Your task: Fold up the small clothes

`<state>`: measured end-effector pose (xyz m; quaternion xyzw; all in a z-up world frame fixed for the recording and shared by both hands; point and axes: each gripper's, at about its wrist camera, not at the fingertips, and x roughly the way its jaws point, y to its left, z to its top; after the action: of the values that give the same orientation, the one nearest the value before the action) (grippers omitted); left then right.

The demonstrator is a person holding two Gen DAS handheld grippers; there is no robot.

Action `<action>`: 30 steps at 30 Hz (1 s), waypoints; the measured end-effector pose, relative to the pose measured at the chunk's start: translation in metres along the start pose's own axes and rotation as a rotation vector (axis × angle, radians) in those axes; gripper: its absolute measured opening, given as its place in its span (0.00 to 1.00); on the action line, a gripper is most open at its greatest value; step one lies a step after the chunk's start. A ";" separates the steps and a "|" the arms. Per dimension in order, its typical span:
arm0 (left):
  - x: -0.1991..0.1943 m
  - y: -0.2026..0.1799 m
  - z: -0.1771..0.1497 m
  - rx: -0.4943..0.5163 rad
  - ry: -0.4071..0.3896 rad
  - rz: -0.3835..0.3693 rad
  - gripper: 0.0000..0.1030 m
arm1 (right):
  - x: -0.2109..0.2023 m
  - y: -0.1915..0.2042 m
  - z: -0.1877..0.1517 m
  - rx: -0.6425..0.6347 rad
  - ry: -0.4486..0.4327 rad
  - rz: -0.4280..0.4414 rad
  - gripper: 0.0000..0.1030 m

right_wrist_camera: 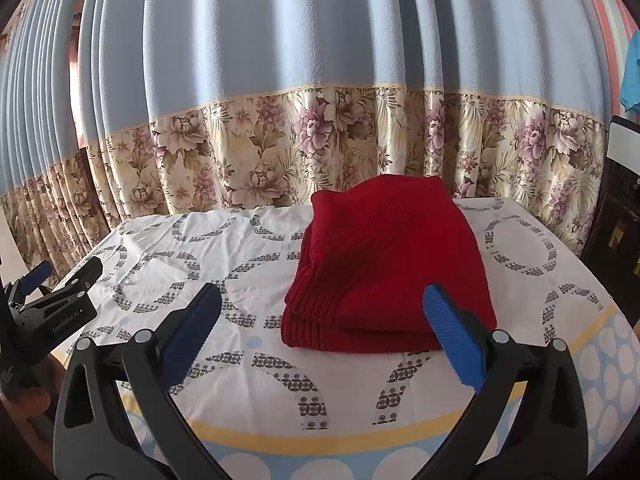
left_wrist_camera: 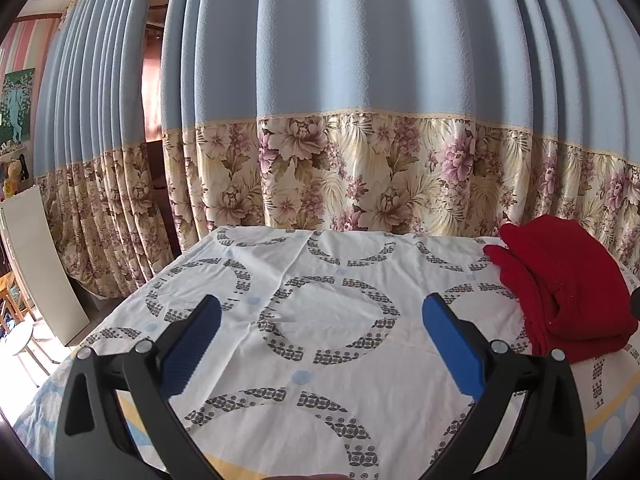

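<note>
A red knitted garment (right_wrist_camera: 384, 264) lies folded in a compact stack on the table's patterned white cloth (right_wrist_camera: 240, 380). In the left wrist view the garment (left_wrist_camera: 568, 292) sits at the right edge. My right gripper (right_wrist_camera: 322, 300) is open and empty, hovering just in front of the garment's near edge. My left gripper (left_wrist_camera: 322, 304) is open and empty above the bare cloth (left_wrist_camera: 320, 320), to the left of the garment. The left gripper also shows at the left edge of the right wrist view (right_wrist_camera: 60, 284).
A blue curtain with a floral lower band (right_wrist_camera: 320, 140) hangs right behind the table. A dark cabinet (right_wrist_camera: 616, 208) stands at the right. A grey board (left_wrist_camera: 44, 264) leans left of the table, with a small stool (left_wrist_camera: 18, 336) below.
</note>
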<state>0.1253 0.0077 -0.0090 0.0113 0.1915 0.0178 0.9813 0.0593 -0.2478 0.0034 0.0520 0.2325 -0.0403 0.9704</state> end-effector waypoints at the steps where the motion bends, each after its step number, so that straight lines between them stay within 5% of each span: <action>1: 0.000 0.000 0.000 0.002 0.003 -0.001 0.98 | 0.000 -0.001 0.000 0.000 0.000 -0.001 0.97; 30: 0.001 0.001 0.000 0.006 0.001 -0.001 0.98 | 0.003 -0.011 0.000 -0.012 0.009 -0.008 0.97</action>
<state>0.1259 0.0091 -0.0097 0.0141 0.1922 0.0169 0.9811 0.0613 -0.2588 0.0012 0.0455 0.2371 -0.0428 0.9695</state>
